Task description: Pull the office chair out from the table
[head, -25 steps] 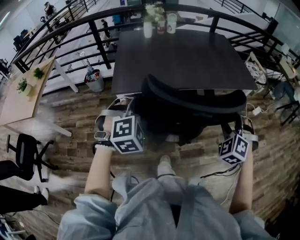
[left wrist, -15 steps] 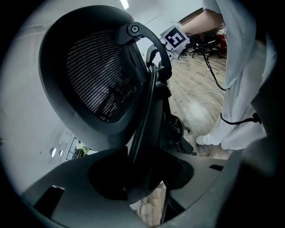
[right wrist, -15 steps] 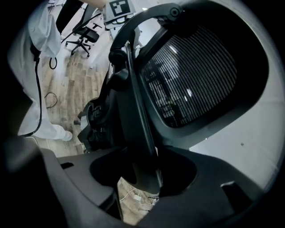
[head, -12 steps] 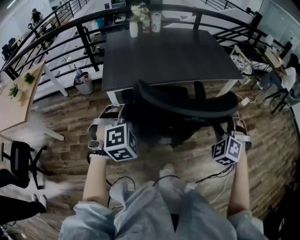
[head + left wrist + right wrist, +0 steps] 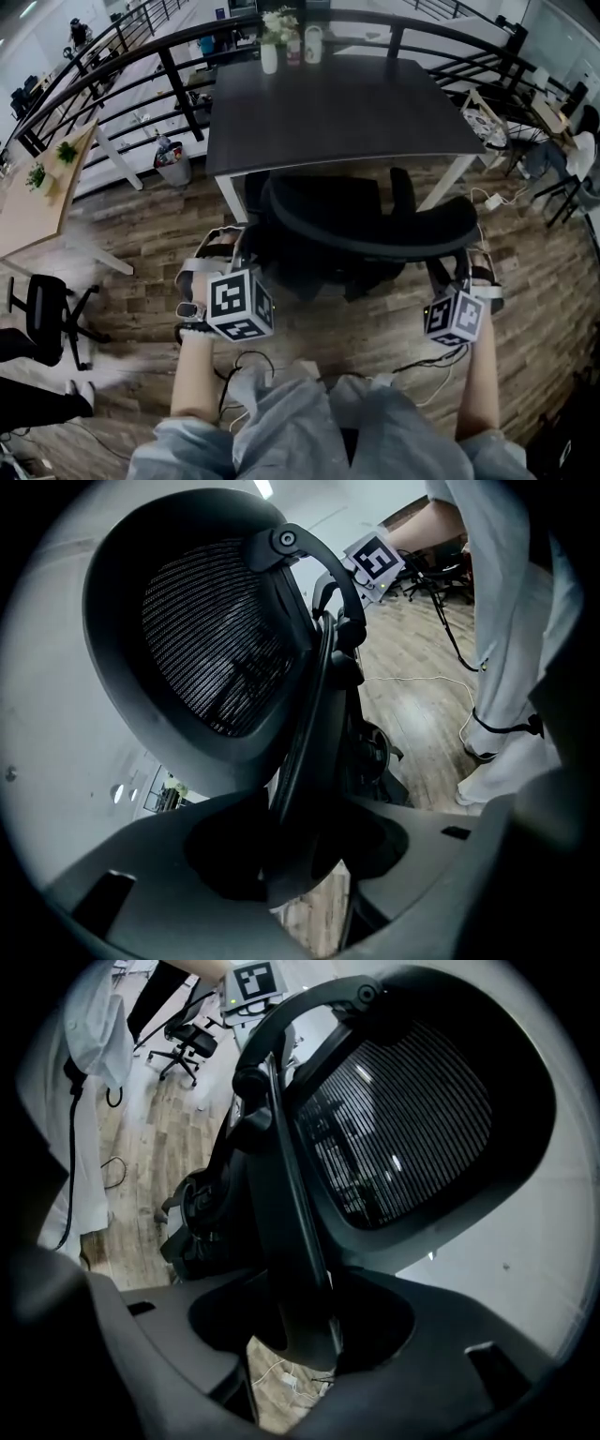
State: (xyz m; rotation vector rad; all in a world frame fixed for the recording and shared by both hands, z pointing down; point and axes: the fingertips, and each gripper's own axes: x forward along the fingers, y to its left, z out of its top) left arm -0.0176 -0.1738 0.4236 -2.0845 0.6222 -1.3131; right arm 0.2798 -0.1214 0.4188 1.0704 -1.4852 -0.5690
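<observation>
The black office chair stands at the near edge of the dark table, its curved back toward me and its seat at the table's front edge. My left gripper is shut on the left edge of the backrest, and my right gripper is shut on the right edge. In the left gripper view the mesh backrest fills the picture and its rim runs down between the jaws of the left gripper. The right gripper view mirrors this: the mesh backrest with its rim clamped in the right gripper.
A white vase and a cup stand at the table's far edge. A black railing curves behind it, with a bin below. Another office chair stands at left. Cables lie on the wooden floor by my legs.
The chair has rolled toward me, away from the table, so more of its seat shows. Both grippers came back with it, still on the backrest.
</observation>
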